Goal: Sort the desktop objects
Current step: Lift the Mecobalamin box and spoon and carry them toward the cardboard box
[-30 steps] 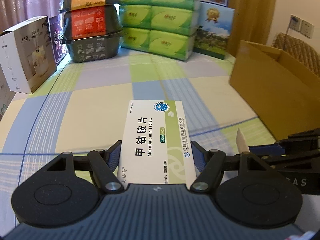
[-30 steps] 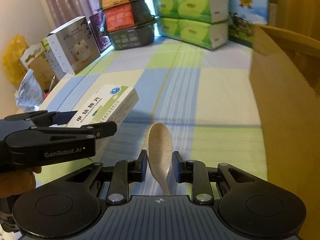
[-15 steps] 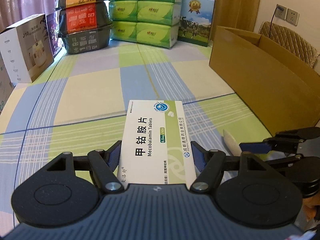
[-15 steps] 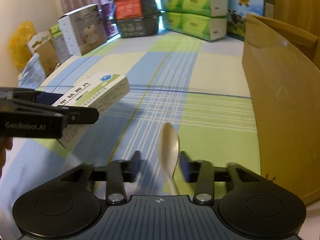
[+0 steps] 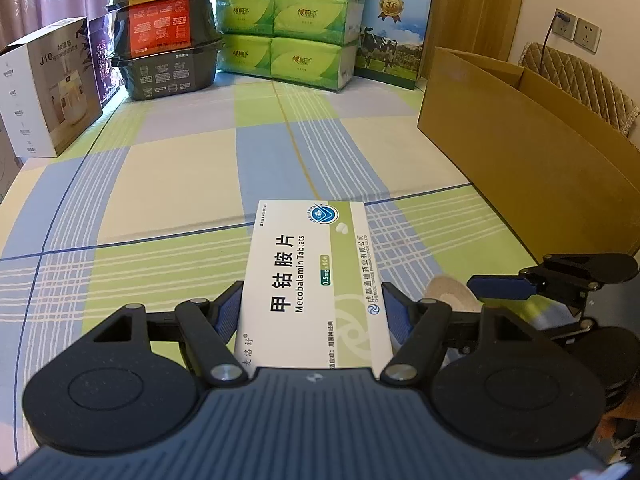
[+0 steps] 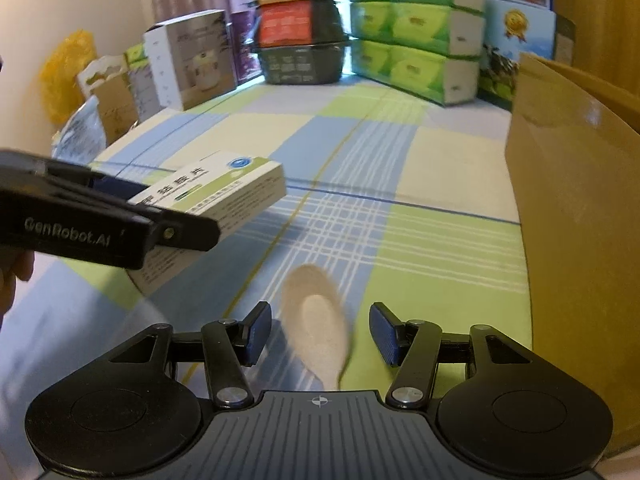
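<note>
1. While the left gripper (image 5: 312, 312) clamps the tablet box (image 5: 316, 280) above the checked tablecloth (image 5: 160, 200), its jaws press both long sides.
2. Right gripper (image 6: 318, 334) jaws stand wide; the blurred spoon (image 6: 318, 324) sits between them, untouched, near the cardboard box (image 6: 580, 220).

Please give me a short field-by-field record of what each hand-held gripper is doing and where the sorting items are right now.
left hand-held gripper: shut on the white and green cardboard medicine box, held above the cloth
right hand-held gripper: open, pads apart
beige spoon: blurred, between the open pads, untouched by either
surface: checked blue, green and cream tablecloth
brown cardboard box: open-topped, at the right
</note>
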{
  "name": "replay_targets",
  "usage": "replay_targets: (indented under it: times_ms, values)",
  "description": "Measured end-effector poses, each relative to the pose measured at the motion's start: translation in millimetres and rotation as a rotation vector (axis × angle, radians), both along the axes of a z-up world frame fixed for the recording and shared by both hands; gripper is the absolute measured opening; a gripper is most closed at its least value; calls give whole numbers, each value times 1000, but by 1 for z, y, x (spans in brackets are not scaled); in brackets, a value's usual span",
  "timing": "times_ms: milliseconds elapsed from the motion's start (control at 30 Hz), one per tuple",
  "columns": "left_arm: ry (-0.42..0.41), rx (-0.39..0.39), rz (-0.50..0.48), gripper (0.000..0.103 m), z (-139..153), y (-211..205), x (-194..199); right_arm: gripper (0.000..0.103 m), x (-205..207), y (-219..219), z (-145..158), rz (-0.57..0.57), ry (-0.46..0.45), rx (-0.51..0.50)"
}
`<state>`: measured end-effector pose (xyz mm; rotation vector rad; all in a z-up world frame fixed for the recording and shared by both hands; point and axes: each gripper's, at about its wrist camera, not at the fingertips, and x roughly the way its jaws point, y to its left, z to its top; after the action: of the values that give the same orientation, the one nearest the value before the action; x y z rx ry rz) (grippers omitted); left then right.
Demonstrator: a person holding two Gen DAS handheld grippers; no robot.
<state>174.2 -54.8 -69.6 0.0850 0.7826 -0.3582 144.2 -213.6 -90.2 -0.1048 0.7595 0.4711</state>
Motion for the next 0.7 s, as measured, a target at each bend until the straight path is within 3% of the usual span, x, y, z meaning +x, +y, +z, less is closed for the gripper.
replay_targets:
  times_ms: [133,300,700]
  values:
    - [5,5,-2,67,-1,-1,0,48,2,-1,-3,0,-3,29]
    - [11,7,-1,67,-2,-2,1,31,3,-2,-3,-4,-13,24]
    - [-18,9,6,67,6,-5,-4,30,-7,-8,11,-90,-36,-4]
